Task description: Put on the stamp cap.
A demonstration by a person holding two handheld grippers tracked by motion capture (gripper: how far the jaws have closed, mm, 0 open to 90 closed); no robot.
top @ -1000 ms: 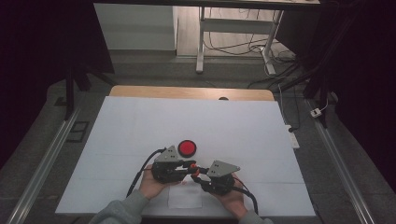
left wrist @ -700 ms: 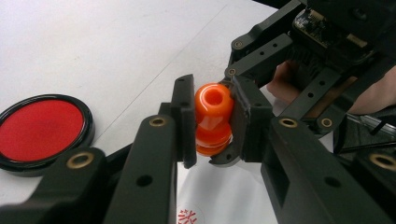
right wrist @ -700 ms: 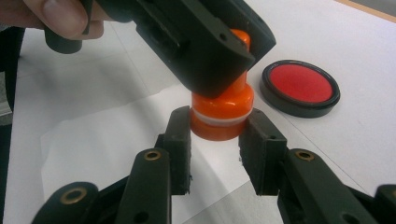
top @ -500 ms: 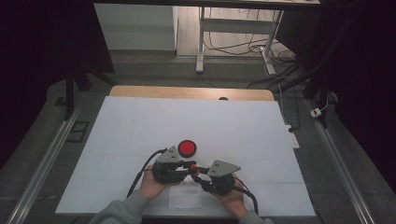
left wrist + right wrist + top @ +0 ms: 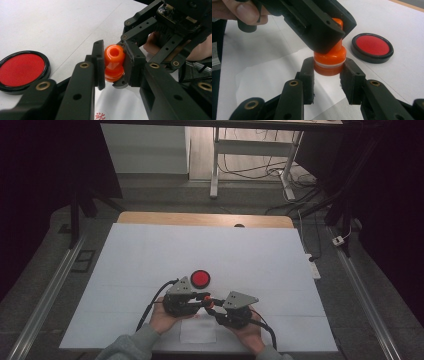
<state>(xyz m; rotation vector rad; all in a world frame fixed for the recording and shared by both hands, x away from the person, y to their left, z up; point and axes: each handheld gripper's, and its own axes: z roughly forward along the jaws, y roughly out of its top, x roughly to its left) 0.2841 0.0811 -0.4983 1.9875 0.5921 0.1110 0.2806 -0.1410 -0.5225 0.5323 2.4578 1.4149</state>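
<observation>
Both sets of fingers are clamped on the same orange stamp [image 5: 114,63] — the left gripper [image 5: 113,65] has the upper knob end, and the right gripper [image 5: 329,68] pinches the wider base just above the white band. So it's a two-handed hold, with the stamp between the grippers, low over the slip of paper [image 5: 198,331] near the front edge of the surface [image 5: 150,250].

What's changed over the last second? Pretty much nothing. In the high view, hands, grippers and stamp sit where they were, and neither grip has loosened or tightened. I'd read that as a pause mid-step rather than progress: either the stamp is being pressed onto the paper, or the two halves are about to be twisted or pulled apart.

Further out, the red ink pad [image 5: 200,278] lies open just beyond the left gripper, not touching anything. A red mark [image 5: 100,116] already shows on the paper in the left gripper view, so my guess is at least one print is down.
</observation>
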